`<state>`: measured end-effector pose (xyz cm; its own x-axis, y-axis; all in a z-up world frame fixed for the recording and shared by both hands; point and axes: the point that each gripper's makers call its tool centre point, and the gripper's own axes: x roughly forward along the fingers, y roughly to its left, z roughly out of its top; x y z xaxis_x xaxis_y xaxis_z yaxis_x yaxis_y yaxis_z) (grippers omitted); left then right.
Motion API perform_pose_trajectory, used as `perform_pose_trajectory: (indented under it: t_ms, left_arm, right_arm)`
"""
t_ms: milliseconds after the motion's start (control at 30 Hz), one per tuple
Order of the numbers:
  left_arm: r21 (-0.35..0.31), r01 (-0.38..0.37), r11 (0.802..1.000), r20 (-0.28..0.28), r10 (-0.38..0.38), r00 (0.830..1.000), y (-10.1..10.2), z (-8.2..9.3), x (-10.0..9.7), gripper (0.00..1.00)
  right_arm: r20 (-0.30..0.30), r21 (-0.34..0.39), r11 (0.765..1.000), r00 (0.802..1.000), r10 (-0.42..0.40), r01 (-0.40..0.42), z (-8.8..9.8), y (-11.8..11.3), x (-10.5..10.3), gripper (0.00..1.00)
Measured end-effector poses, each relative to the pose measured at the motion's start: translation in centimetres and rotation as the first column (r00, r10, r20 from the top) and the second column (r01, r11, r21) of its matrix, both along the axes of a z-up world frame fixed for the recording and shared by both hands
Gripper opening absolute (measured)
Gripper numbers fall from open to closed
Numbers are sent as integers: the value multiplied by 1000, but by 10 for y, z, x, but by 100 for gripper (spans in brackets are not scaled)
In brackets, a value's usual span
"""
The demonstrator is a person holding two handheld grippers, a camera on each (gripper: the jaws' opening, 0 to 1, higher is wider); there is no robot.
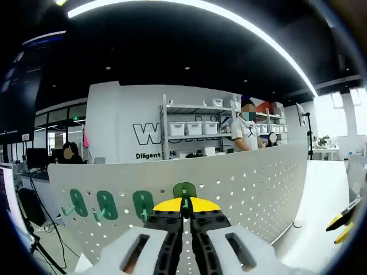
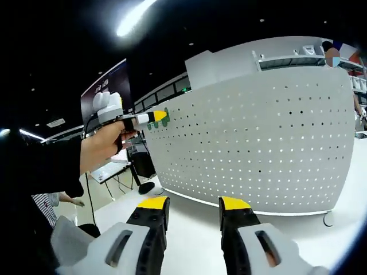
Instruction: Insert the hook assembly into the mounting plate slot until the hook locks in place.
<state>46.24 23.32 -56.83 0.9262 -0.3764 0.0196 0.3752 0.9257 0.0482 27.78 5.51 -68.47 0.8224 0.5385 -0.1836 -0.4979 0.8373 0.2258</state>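
A white perforated mounting plate stands upright on a white table. Three green hooks hang in a row on its left part. My left gripper is shut on a fourth green hook assembly, pressed against the plate just right of that row. In the right gripper view a hand holds this left gripper with the green hook at the top left edge of the plate. My right gripper stands open and holds nothing, low in front of the plate; its yellow tips show at the right.
Behind the plate stand a metal shelf with white bins, a standing person and a seated person. The white tabletop runs along the plate's base. A plate foot sits at the right. Cables lie at the floor left.
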Motion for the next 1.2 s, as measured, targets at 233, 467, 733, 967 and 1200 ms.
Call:
perform_pose_trajectory:
  t_ms: [233,467,733,967,1200]
  left_arm:
    - [16,-22,1000,7,22,1000,1,-3,8,3]
    - [56,-31,998,25,29,999,-5,-6,9,3]
    - [76,-91,993,50,87,995,-8,-7,11,3]
    - [121,-173,977,73,165,984,-9,-9,15,3]
    - [208,-215,954,104,197,975,-6,-10,19,4]
  right_arm:
    - [-18,-4,1000,1000,16,-16,-7,5,5,34]
    - [-26,-3,1000,999,29,-29,-10,7,9,34]
    - [-36,3,999,999,33,-33,-15,4,9,34]
    - [-43,8,999,998,36,-36,-19,2,10,34]
    - [-55,11,999,997,46,-45,-23,3,8,34]
